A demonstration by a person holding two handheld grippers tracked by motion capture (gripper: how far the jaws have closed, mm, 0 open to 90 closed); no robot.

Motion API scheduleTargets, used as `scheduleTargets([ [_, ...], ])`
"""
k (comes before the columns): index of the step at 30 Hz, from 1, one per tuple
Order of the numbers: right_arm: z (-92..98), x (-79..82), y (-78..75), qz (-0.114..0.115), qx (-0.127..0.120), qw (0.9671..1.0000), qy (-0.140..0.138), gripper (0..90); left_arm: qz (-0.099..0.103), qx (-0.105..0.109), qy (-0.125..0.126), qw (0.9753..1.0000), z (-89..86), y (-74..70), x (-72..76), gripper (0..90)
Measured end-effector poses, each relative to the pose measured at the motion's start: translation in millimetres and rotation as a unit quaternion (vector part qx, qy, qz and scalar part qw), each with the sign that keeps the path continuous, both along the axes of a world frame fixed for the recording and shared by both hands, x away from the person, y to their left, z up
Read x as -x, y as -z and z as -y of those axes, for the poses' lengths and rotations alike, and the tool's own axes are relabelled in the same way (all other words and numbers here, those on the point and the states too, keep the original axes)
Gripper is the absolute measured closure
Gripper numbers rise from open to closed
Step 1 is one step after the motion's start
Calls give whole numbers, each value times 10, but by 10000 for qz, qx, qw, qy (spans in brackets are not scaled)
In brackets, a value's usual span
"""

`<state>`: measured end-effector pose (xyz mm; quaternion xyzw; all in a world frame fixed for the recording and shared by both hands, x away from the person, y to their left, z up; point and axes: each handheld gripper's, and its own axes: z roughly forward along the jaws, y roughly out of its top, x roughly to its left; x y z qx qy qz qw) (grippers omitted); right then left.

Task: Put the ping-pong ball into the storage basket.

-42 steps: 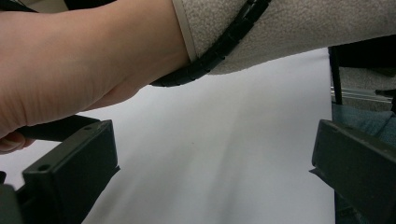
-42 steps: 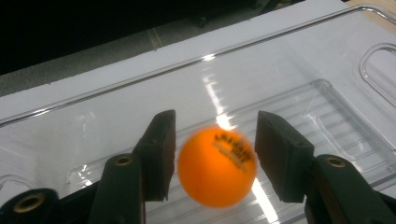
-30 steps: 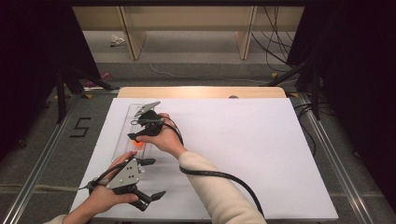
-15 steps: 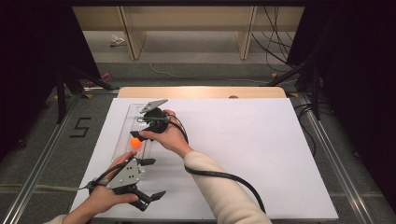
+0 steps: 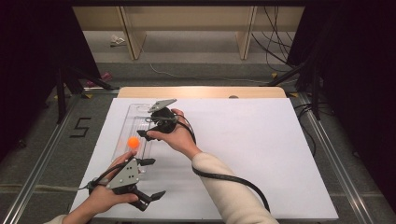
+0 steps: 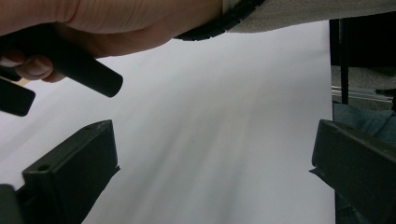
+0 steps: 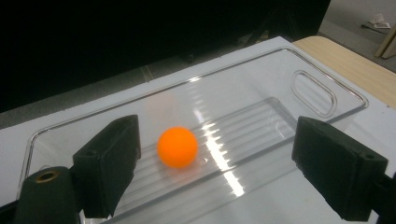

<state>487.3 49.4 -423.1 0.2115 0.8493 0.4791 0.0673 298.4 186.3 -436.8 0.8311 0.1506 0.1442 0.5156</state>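
We have the orange ball (image 7: 177,147) lying free in the clear tray (image 7: 261,79); both our right claw (image 7: 219,163) and left claw (image 5: 148,179) gape empty, grasp undone

A cream knitted sleeve (image 5: 223,185) is worn on the right forearm. Black blocky two-jaw grippers, left (image 5: 150,179) and right (image 5: 150,132), are topped by grey three-cornered plates; a black ribbed cable (image 5: 233,178) is attached.
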Motion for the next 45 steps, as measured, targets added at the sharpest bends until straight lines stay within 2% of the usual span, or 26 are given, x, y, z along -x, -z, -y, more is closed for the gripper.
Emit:
scheduleTargets([
  [45,1165,319,-70,102,78,9978,645,165,-16,-19,-45,10000,-6,12,-7,0],
])
